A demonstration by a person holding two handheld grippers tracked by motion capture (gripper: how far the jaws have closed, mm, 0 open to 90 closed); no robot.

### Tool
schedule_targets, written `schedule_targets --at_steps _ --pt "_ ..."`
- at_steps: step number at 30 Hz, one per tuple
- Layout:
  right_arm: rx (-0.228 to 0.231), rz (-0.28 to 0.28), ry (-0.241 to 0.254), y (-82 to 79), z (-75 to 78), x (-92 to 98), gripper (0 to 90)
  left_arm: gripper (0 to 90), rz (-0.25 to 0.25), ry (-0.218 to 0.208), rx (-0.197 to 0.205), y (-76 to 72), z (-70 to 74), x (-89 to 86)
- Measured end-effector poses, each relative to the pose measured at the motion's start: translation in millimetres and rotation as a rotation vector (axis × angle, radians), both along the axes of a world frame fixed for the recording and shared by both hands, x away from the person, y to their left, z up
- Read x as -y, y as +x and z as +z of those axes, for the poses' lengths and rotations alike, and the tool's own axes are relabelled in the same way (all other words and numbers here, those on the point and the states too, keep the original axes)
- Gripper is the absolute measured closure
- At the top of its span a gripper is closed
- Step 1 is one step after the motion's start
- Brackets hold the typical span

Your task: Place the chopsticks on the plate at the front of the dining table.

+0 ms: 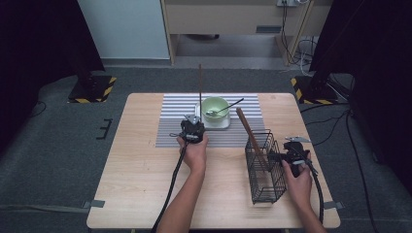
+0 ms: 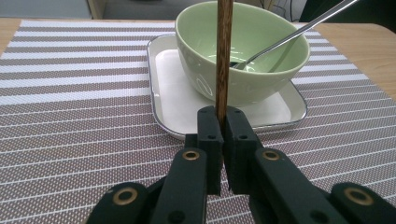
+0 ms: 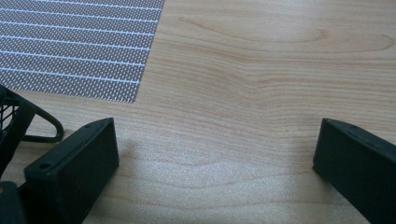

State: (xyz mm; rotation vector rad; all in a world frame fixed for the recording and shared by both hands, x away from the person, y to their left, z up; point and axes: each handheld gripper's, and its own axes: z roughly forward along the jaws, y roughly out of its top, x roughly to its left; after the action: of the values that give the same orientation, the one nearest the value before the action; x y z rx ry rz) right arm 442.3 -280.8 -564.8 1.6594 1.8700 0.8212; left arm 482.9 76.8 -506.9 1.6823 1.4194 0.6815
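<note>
At frame centre, left tool point(image 1: 193, 127) clamped on upright chopstick point(image 2: 223, 56), poised beside green bowl point(image 2: 261, 60); lower right, right tool point(image 1: 290, 154) spread wide, empty, beside wire basket point(image 1: 265, 167).

Bowl point(image 2: 243, 51) ahead — bare placemat point(image 2: 74, 93) beside

The high view looks forward and down on my whole light wooden table point(image 1: 145, 194) from above my side. My left gripper view sits low and close, facing 12 o'clock at the pale green ceramic bowl point(image 2: 261, 56) on the grey striped woven placemat point(image 2: 70, 93). My right gripper view hovers close over bare wood, catching that placemat's corner at 10 o'clock.
</note>
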Motion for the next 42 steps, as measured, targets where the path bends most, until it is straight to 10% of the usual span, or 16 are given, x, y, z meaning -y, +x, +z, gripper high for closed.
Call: schedule_targets --at_steps 42 --pt "0.0 0.0 0.0 0.0 0.0 0.0 0.4 85.6 0.066 -0.034 -0.105 1.4 -26.3 -32.6"
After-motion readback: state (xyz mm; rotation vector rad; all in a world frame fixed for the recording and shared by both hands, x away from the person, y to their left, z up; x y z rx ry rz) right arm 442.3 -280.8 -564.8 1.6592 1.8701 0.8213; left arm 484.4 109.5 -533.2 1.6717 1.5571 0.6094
